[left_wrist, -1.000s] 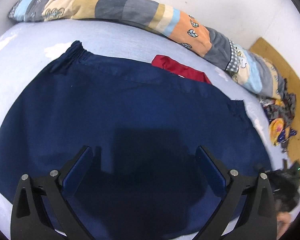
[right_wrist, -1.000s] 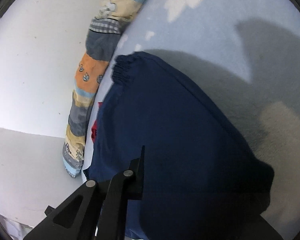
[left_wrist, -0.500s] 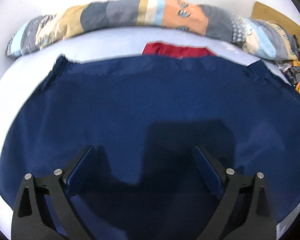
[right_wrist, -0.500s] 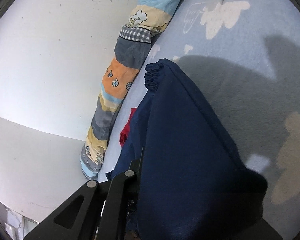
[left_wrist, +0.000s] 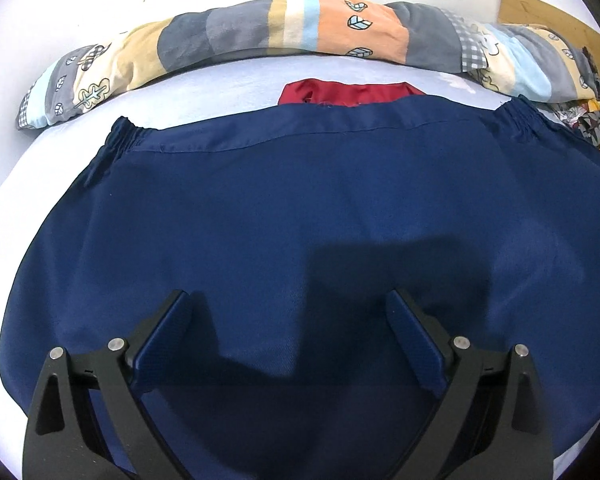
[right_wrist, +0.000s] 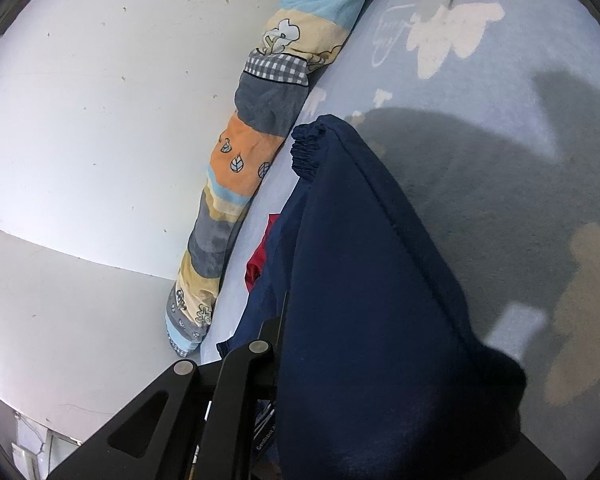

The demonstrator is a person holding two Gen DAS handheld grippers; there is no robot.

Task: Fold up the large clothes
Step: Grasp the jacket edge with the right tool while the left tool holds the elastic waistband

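A large navy garment (left_wrist: 300, 208) of smooth, faintly sheened woven cloth fills the middle and lower part of the left wrist view, spread flat on a pale blue bed sheet (left_wrist: 220, 84) with a soft, matte nap; its upper edge carries a stitched hem and gathered, elastic-puckered corners at upper left and upper right. Just above that edge a strip of dark red fabric (left_wrist: 340, 92) peeks out. Along the top of the frame curves a long, stuffed patchwork bolster (left_wrist: 260, 28) in grey, orange, cream and light blue with leaf prints, lying against a white wall (right_wrist: 100, 100). The left gripper (left_wrist: 288, 320) hovers at the bottom of the frame, angled down over the cloth, its blue textured pads (left_wrist: 164, 336) spread wide with nothing between them. In the right wrist view the right gripper (right_wrist: 280, 360) sits at lower centre, its jaws closed on the navy garment, which rises in a draped ridge from the fingers toward the frame's middle
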